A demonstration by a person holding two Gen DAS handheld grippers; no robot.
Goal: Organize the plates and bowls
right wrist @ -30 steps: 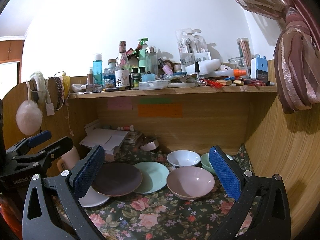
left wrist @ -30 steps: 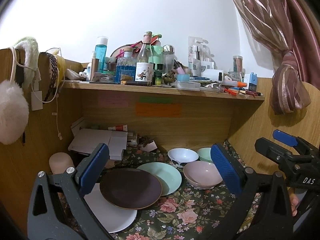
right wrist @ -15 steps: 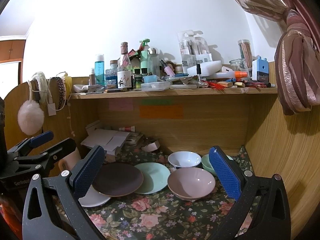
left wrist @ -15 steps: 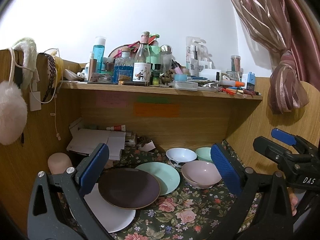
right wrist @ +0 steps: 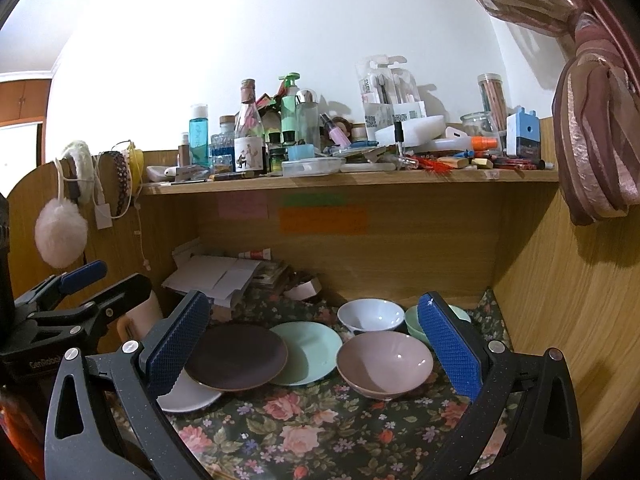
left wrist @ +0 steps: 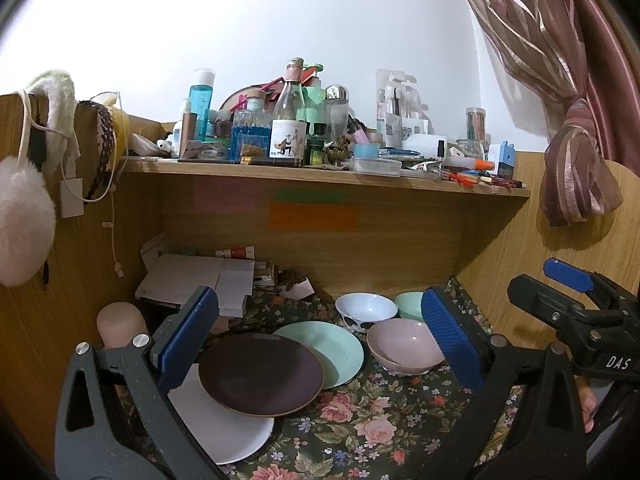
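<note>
A dark brown plate [left wrist: 260, 374] overlaps a white plate [left wrist: 224, 428] and a mint green plate [left wrist: 332, 350] on the floral cloth [left wrist: 360, 420]. To the right are a pink bowl [left wrist: 404, 350], a white bowl [left wrist: 362, 310] and a mint bowl [left wrist: 408, 304]. My left gripper [left wrist: 320, 340] is open and empty, above the plates. My right gripper [right wrist: 316, 348] is open and empty, in front of the pink bowl [right wrist: 384, 364] and the brown plate [right wrist: 236, 356]. Each gripper shows at the edge of the other's view.
Wooden side walls [right wrist: 560, 320] and a back panel [left wrist: 320, 248] box in the desk. A shelf [right wrist: 348, 178] crowded with bottles hangs overhead. Papers and boxes [left wrist: 200, 276] lie at the back left, next to a beige rounded object [left wrist: 120, 322]. A curtain [right wrist: 592, 140] hangs at right.
Both grippers have drifted slightly; the dishes sit a little lower and closer in the views. Nothing was picked up or moved.
</note>
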